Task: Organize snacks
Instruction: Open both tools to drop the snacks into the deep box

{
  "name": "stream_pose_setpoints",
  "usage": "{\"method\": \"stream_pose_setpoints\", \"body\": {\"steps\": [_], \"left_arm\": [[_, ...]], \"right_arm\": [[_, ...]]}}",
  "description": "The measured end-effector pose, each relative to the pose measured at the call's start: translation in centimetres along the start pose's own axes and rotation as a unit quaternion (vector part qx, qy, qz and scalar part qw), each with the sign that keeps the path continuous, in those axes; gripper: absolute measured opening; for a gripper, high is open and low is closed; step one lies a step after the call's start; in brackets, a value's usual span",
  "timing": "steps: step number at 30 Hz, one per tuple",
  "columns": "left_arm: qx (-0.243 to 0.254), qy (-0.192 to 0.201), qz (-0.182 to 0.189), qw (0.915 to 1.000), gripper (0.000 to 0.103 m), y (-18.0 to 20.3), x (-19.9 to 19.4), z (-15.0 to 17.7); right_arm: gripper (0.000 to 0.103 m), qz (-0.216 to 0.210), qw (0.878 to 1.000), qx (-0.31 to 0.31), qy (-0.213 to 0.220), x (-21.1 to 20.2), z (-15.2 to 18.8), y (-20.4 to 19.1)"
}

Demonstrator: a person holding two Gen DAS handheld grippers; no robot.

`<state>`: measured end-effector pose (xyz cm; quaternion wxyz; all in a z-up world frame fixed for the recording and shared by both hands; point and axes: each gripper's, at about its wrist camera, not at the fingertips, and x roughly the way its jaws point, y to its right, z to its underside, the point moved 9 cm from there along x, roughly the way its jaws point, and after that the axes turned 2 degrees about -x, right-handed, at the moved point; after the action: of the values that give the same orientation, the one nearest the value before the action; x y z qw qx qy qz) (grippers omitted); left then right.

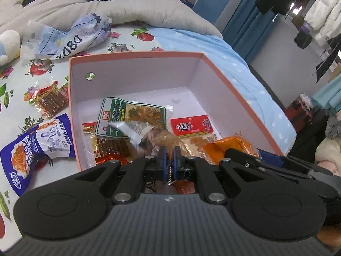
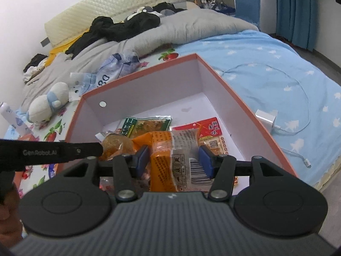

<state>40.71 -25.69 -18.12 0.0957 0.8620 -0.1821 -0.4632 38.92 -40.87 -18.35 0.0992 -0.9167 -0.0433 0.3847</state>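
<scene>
The left gripper (image 1: 169, 152) has its blue fingers (image 1: 163, 155) clamped on a clear packet of brown snack (image 1: 164, 138), held over the near end of the pink-rimmed cardboard box (image 1: 234, 98) on the bed. The right gripper (image 2: 174, 156) has its fingers (image 2: 205, 160) pressed against both sides of an orange printed snack packet (image 2: 168, 149), just beside the left gripper's fingers. Beyond both pairs of fingers, a green-labelled packet (image 1: 127, 115) and a red-labelled packet (image 1: 190, 124) lie on the box floor.
</scene>
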Motion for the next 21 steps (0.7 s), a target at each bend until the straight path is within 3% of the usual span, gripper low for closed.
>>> {"method": "stream_pose_setpoints", "body": {"steps": [2,4,6,7,21], "left_arm": [[-0.01,-0.008,-0.005,0.9999,0.009,-0.3,0.3,0.1],[-0.019,-0.013,-0.011,0.9997,0.017,-0.6,0.3,0.3],[-0.03,-0.008,-0.009,0.9995,0.041,-0.9,-0.3,0.3],[-0.032,-0.003,-0.01,0.9994,0.044,-0.9,-0.8,0.3],[-0.009,0.062,-0.004,0.998,0.044,0.5,-12.4,3.3]], "right_arm": [[0.058,-0.003,1.0,0.006,-0.007,0.3,0.1,0.2],[0.067,-0.001,1.0,0.009,-0.012,0.3,0.3,0.3],[0.07,-0.002,1.0,0.008,-0.009,-0.1,0.4,0.2],[0.07,-0.004,1.0,0.008,-0.006,-0.5,0.5,0.1],[0.07,-0.017,0.998,-0.003,0.052,-9.2,1.3,-3.4]]}}
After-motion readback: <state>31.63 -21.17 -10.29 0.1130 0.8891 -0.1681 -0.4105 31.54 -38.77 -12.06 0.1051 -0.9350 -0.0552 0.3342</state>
